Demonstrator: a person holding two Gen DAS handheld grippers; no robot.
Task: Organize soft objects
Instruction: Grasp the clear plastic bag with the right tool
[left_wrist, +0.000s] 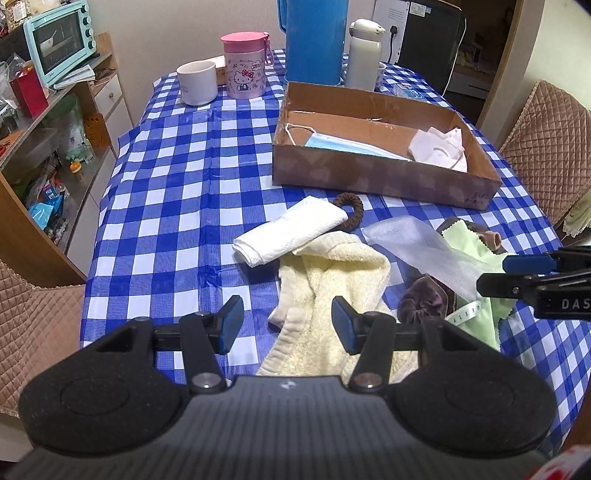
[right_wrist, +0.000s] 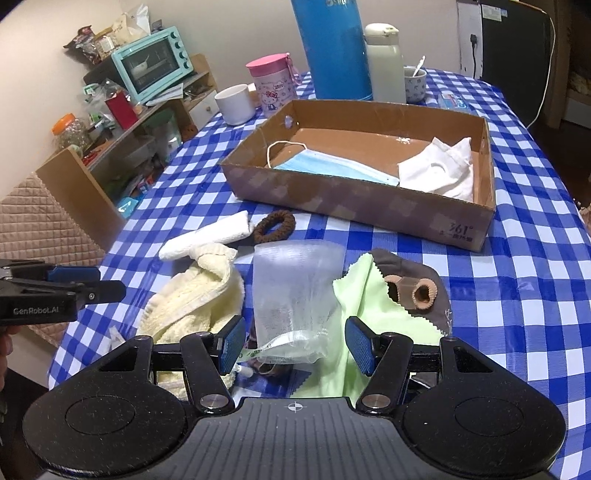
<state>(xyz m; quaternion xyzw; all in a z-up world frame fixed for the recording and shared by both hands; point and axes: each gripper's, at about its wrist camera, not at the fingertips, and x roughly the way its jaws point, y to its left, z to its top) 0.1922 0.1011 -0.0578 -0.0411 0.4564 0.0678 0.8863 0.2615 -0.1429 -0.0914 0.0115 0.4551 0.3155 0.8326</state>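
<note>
The left gripper hangs with jaws apart over the cream terry towel; the right gripper gapes around nothing above the translucent mesh pouch. Beyond the heap, the brown cardboard box holds 2 masks.

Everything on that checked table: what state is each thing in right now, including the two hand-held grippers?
Box: open, holding two masks.
Blue mask: flat in box.
White mask: crumpled in box.
Cream towel: bunched on table.
White cloth: rolled.
Mesh bag: limp, outside box.
Green cloth: spread, partly covered.
Pink jar: lidded.
Left hand-held gripper: open, empty.
Right hand-held gripper: open, empty.
</note>
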